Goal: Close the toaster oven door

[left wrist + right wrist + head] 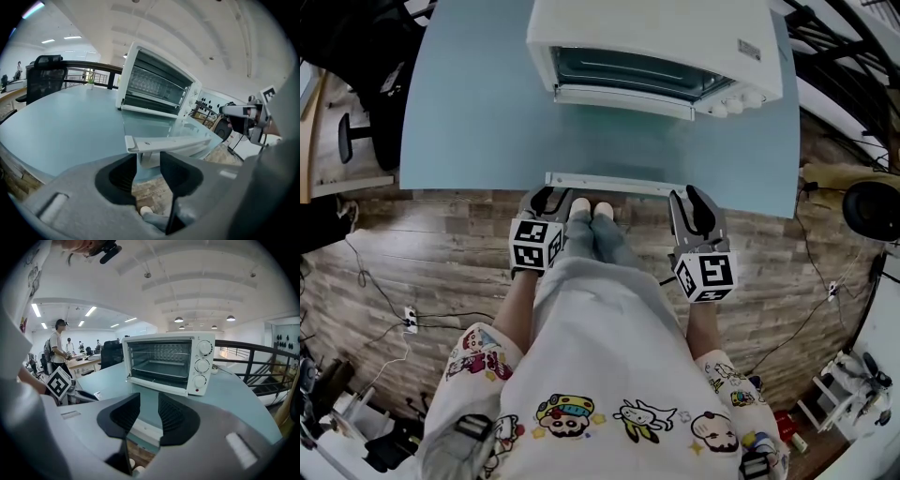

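Note:
A white toaster oven (675, 37) stands at the far side of the blue-grey table (469, 112). Its glass door (619, 141) lies open and flat toward me, and the white handle bar (614, 184) reaches the table's near edge. My left gripper (546, 202) sits just under the handle's left end, jaws open. In the left gripper view the handle (168, 143) crosses right above the jaw tips of the left gripper (147, 161), its mount between them, not pinched. My right gripper (694, 211) is open below the handle's right end. In the right gripper view the right gripper (149, 411) points at the oven (168, 362).
A black office chair (356, 122) stands left of the table on the wooden floor (412, 253), where cables trail. My legs and shoes (591, 211) are between the grippers. A person (58, 348) stands by desks far off. A black railing (253, 357) runs behind the table.

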Motion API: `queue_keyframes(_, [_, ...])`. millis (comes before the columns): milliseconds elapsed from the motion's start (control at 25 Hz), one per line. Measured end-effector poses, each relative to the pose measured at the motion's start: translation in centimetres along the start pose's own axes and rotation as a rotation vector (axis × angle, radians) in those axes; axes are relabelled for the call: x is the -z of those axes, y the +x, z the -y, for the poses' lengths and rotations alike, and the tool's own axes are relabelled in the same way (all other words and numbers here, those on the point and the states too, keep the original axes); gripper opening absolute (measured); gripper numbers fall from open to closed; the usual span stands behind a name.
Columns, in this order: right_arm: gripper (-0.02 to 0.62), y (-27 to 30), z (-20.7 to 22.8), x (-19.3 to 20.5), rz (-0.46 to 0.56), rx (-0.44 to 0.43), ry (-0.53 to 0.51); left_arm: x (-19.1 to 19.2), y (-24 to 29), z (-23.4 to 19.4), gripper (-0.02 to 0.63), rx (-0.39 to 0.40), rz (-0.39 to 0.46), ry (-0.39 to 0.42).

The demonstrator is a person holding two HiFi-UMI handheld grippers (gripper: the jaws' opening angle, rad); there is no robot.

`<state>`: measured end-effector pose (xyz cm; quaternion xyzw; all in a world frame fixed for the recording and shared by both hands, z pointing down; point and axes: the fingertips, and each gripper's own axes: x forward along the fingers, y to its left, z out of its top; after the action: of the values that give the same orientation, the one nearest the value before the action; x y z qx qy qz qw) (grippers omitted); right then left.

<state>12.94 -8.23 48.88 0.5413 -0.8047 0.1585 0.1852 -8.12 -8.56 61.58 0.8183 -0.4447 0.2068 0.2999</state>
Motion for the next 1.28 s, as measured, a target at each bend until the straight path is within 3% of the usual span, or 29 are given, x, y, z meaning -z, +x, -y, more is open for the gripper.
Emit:
queue_keyframes(200, [0.117,-0.2,0.3,0.2,-0.006,0.009,0.009,-0.1,0.6,-0.2,0.149,-0.004,0.001,0.000])
queue_keyframes(400, [0.114,-0.1,0.2,0.7,-0.014,0.005,0.016,-0.1,0.8,-0.5,0.098,-0.021,0.003,-0.005])
queue_keyframes(1280, [0.106,-0.5,0.1,-0.4,0.015,0.012,0.023,-1.4,-0.4,-0.2,0.083,-0.037,0.015,0.015])
